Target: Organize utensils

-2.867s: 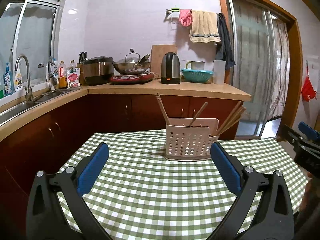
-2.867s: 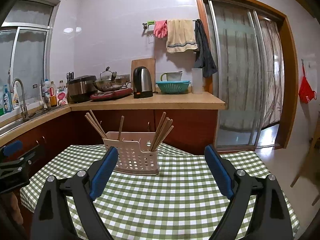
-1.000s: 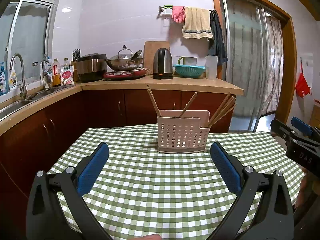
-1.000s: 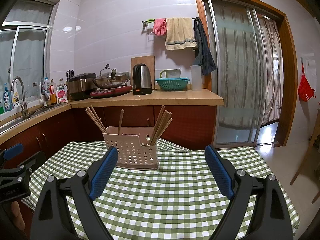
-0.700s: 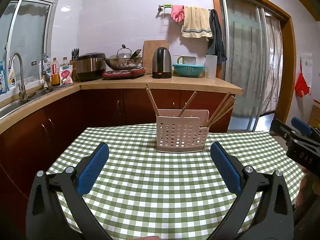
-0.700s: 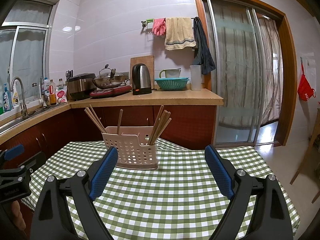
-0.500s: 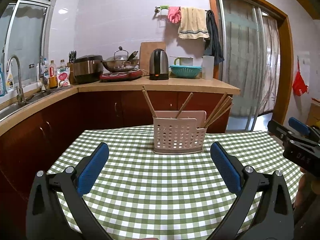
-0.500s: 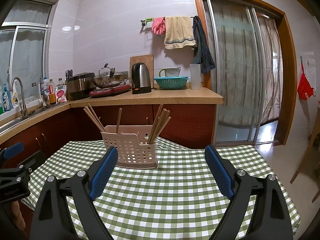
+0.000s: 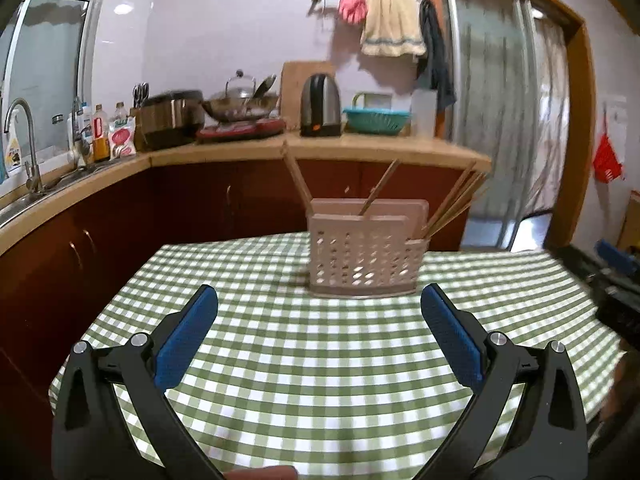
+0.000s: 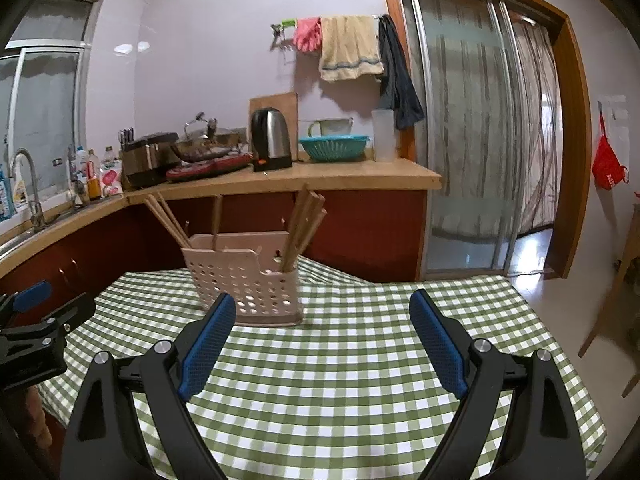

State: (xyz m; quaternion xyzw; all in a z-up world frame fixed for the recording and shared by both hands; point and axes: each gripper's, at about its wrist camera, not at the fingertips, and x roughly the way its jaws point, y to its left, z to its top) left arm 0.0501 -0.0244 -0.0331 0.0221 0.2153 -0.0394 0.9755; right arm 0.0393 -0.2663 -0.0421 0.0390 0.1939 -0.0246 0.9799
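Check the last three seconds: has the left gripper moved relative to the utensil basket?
Yes. In the left wrist view the utensil basket now sits higher against the kitchen counter and looks larger, so the open left gripper has come lower and closer.

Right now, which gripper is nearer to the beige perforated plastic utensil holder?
Right. The right gripper has its left fingertip overlapping the holder's base; the left gripper faces it across bare tablecloth.

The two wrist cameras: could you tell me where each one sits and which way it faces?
Left wrist: on the left gripper, open, facing the chopstick holder head-on; right gripper at its right edge.
Right wrist: on the right gripper, open, holder ahead-left; left gripper at its left edge.
Shared: holder, chopsticks, checkered tablecloth, kettle.
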